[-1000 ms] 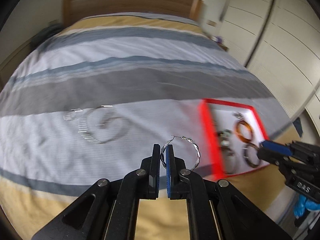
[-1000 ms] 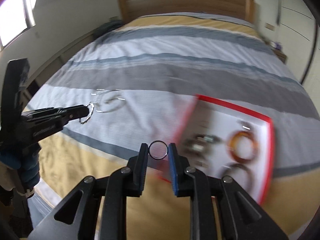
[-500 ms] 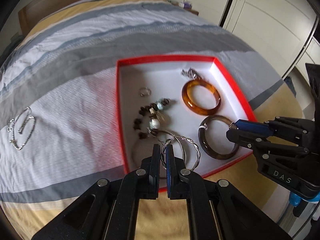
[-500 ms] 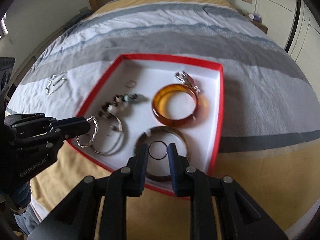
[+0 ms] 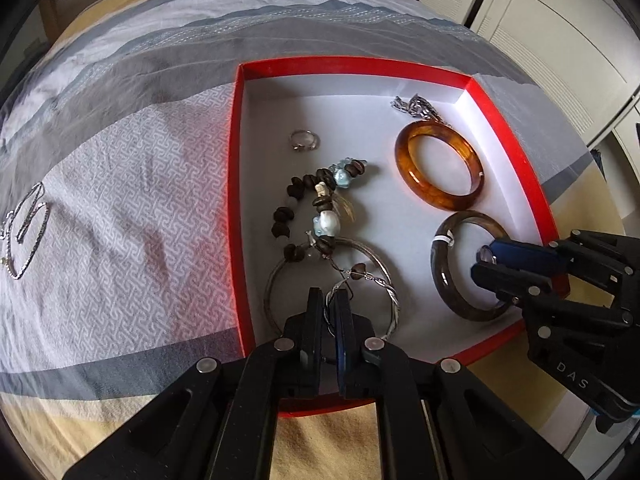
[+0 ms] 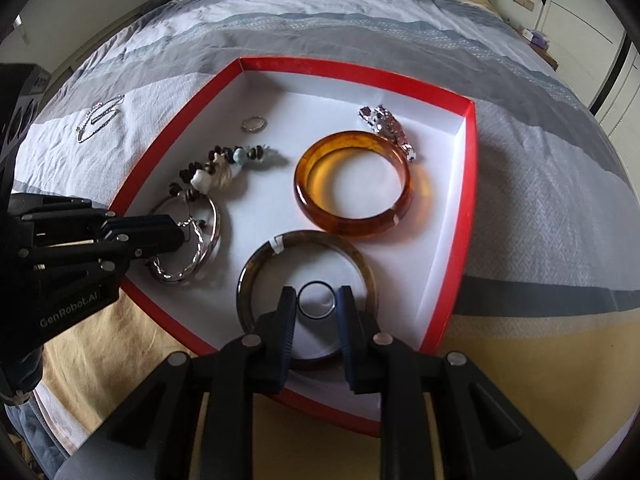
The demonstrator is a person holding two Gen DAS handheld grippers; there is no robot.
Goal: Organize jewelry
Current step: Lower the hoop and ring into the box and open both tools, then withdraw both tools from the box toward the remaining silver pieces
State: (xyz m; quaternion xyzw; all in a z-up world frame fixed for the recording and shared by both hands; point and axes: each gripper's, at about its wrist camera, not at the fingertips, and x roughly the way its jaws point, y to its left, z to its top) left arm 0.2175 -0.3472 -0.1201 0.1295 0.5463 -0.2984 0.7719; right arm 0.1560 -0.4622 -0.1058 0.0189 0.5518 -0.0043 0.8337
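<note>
Now: small ring [image 6: 317, 301] clamped between right hand-held gripper [image 6: 317, 307] fingertips.

Soft daylight, dim and sharp at centre, leaves faint shadows beside the bangles in the red box [image 6: 466, 184], while fisheye bending and dark vignetting crowd every edge.

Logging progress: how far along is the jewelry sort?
Done: both bangles, beads and a small ring lie in the red box. In hand: left gripper pinches a twisted hoop earring, right gripper a dark ring, both over it. Left: silver chain on bedspread.
</note>
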